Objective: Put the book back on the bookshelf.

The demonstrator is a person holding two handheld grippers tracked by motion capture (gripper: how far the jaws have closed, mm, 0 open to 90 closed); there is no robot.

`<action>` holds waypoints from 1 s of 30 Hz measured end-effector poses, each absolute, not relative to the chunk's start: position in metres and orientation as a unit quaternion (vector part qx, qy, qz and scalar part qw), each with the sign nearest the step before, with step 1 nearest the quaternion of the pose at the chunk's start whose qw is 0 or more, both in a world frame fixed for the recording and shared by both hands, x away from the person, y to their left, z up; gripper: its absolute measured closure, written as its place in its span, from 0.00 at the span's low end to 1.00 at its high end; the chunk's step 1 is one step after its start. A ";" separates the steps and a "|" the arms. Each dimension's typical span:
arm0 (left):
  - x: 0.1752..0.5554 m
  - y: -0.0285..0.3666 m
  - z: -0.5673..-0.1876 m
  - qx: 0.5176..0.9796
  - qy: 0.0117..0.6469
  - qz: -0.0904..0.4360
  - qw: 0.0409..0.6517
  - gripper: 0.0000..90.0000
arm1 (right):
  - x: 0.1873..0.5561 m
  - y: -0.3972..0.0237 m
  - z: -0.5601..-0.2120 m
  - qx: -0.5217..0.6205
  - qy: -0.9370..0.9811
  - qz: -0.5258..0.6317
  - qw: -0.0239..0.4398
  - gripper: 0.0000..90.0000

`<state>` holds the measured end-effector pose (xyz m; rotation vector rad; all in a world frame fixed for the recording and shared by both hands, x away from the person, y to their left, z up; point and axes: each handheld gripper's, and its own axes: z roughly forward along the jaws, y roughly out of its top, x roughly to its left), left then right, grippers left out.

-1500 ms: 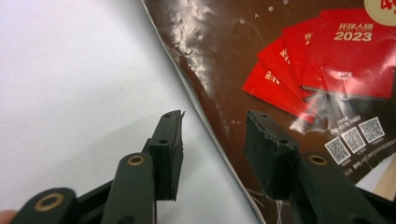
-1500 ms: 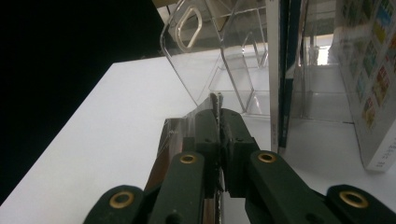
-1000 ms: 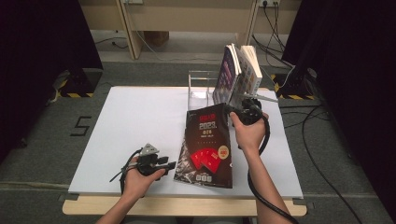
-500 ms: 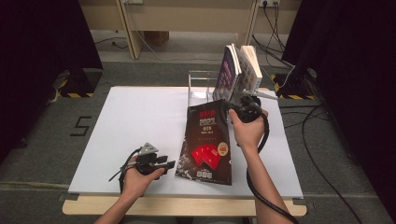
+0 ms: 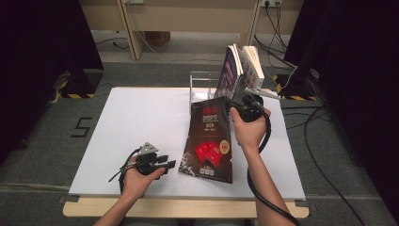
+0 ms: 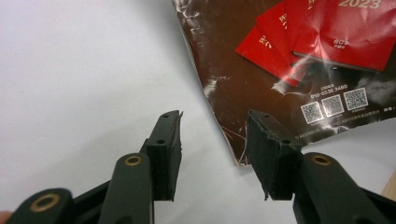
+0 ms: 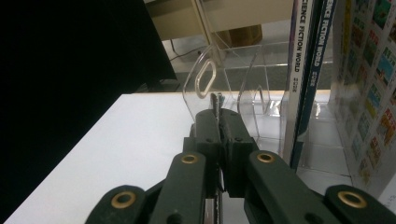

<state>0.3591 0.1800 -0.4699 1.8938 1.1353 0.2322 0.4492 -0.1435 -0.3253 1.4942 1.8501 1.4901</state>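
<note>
Meanwhile right tongs (image 7: 218,122) clamped on the magazine (image 5: 209,143) edge, left tongs (image 6: 212,149) apart beside it

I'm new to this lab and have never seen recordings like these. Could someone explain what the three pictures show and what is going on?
There is no machine here: a person works at a white table with a hand-held gripper in each hand. The high view looks down from above the person's side. The other two views come from small cameras riding on the tools, looking along their black jaws.

The right hand-held gripper is shut on the far edge of a dark magazine with red pictures, lifting that end. In its own view the thin edge sits pinched between the jaws.

The left hand-held gripper is open near the magazine's near corner, holding nothing.

Behind stands a clear rack with upright magazines in it.
</note>
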 end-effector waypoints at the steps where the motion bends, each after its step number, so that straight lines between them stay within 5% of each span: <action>1: 0.359 0.180 -0.470 0.764 0.458 0.094 0.445 0.61 | 0.449 -0.143 -0.325 0.524 0.650 0.524 0.170 0.97; 30: 0.364 0.180 -0.464 0.759 0.459 0.101 0.450 0.60 | 0.450 -0.134 -0.305 0.508 0.629 0.551 0.207 0.97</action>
